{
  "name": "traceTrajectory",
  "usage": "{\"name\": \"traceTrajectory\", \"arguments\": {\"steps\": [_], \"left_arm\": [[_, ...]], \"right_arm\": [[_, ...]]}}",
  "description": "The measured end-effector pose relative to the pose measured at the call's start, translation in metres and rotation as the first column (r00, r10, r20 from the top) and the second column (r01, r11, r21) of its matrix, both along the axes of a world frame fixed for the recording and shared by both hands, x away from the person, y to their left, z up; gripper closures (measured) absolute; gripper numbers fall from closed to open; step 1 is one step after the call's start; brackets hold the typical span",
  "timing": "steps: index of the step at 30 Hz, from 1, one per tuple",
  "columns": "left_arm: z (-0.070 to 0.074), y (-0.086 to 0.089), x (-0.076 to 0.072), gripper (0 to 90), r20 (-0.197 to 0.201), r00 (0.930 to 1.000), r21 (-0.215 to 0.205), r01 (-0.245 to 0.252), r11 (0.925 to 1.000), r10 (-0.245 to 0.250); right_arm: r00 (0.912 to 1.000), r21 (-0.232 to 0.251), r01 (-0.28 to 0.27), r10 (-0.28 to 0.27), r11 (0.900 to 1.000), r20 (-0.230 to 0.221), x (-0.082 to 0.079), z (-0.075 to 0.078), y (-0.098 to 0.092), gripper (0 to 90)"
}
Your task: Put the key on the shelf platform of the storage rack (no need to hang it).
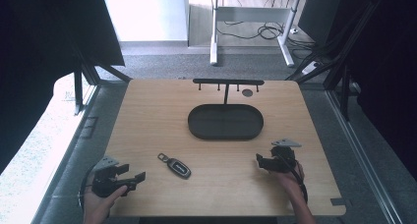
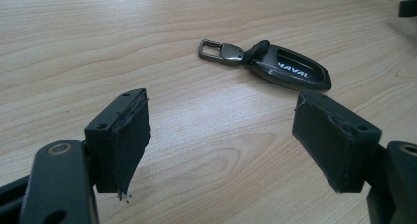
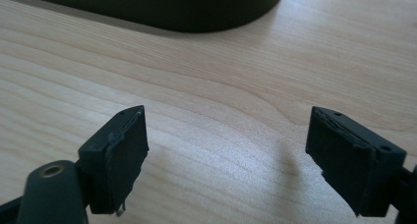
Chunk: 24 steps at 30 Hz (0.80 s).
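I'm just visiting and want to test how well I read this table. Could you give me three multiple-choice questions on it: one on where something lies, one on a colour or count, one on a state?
1. Where does the car key fob lie?
A. inside the oval tray
B. on the bare table, between the tray and the table's near edge
C. hanging on the rack

2. What colour is the oval tray?
A. black
B. white
C. red

3. How does the left claw stand?
A. shut on the fob
B. shut on nothing
C. open, holding nothing

Answers:
1. B: the fob rests on wood, apart from the tray.
2. A: the high view shows its rim and floor dark.
3. C: in the left gripper view the pads stand wide apart over bare table, the fob beyond them.
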<state>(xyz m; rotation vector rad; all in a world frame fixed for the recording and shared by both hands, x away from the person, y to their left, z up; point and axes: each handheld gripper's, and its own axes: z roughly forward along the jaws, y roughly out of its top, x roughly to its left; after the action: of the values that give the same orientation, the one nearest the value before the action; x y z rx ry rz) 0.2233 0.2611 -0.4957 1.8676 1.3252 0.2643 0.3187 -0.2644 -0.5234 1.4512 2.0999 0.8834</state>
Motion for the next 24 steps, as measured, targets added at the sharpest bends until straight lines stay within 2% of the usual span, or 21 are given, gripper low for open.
{"name": "traceTrajectory", "arguments": {"steps": [7,14,24], "left_arm": [[0.000,0.002,-0.001,22.3,0.005,1.0000,-0.001,0.000,1.0000,0.000],[0.000,0.002,0.000,22.3,0.002,1.0000,0.000,-0.003,1.0000,0.003],[0.000,0.001,-0.001,22.3,0.001,1.0000,0.000,-0.001,1.0000,0.001]], "right_arm": [[0.9989,0.022,-0.043,0.043,0.999,0.019,-0.007,0.015,-0.003,19.6],[0.9960,0.020,-0.089,0.088,0.996,0.009,-0.008,0.018,0.003,22.0],[0.9902,0.021,-0.138,0.137,0.990,0.029,-0.012,0.029,0.009,23.9]]}}
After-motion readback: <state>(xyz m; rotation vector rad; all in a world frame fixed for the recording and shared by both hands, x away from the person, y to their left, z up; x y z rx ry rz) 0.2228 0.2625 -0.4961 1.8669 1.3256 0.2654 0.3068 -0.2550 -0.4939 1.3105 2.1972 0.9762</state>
